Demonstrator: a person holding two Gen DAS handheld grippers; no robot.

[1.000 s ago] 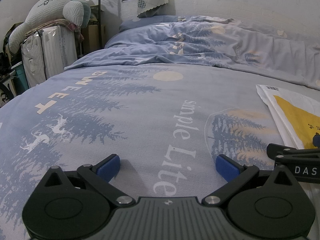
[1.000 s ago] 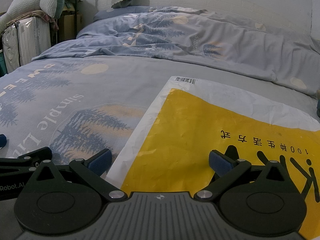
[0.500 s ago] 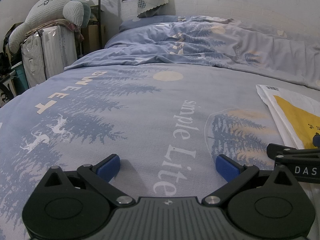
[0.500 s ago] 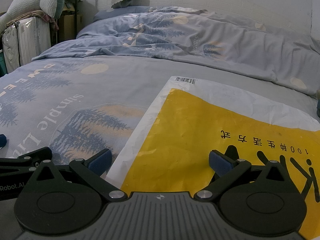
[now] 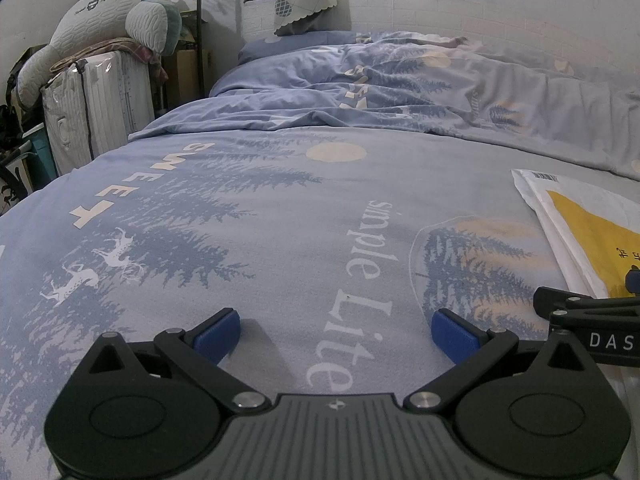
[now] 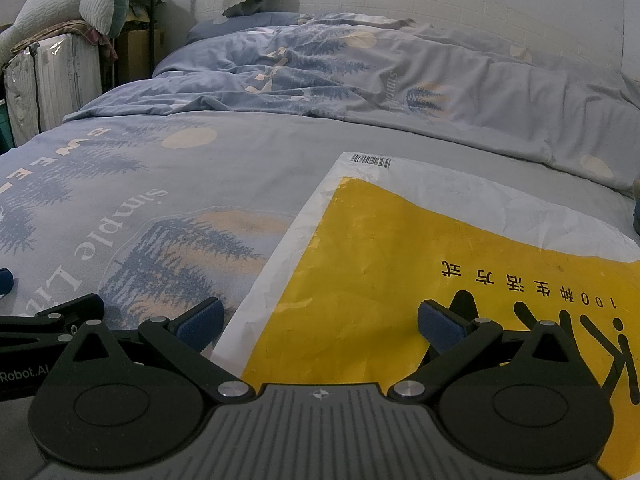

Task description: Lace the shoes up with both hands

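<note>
My left gripper (image 5: 336, 332) and right gripper (image 6: 320, 322) rest wide open and empty on the bed (image 5: 280, 208), the right over the yellow bag (image 6: 400, 264); no shoe in view.

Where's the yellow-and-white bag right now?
The yellow-and-white bag lies flat on the bed sheet, directly under the open right gripper and right of the left gripper.

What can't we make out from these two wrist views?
- Shoes and laces: in neither view, so their place is unknown.
- Yellow bag: right part cut off by the right wrist frame edge; near end hidden behind the right tongs.
- Dark thing at the right edge: mostly cut off, cannot be told.
- Bed sheet close in: hidden under the left tongs body.
- Hands: out of frame.
</note>
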